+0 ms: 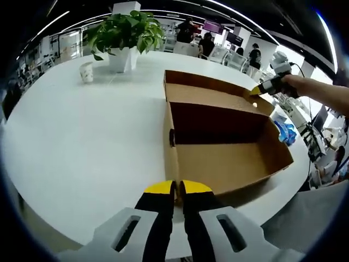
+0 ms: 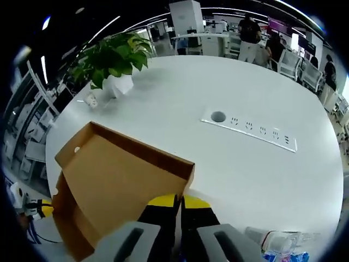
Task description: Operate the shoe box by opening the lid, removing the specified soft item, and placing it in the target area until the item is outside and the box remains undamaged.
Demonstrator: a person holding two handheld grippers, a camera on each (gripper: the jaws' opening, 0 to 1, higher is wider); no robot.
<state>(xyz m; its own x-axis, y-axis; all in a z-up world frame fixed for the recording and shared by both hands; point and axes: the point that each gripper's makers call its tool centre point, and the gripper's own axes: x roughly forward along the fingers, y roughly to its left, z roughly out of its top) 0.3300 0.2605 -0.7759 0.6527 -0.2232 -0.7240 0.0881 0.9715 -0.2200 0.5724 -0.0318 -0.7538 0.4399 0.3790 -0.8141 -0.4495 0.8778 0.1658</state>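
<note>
Both claws closed at one open shoe box [image 1: 223, 142], one plant [image 1: 126, 30].

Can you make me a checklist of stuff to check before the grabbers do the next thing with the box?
1. Lid open: ok, it is folded back.
2. Left gripper holding the box front wall: ok, jaws closed on its edge.
3. Right gripper on the lid: ok, closed at its edge.
4. Soft item visible inside the box: not ok, the part of the inside I can see looks bare.
5. Box undamaged: ok, no tears seen.
6. Free table space beside the box: ok; plant and cup stand far off.
</note>
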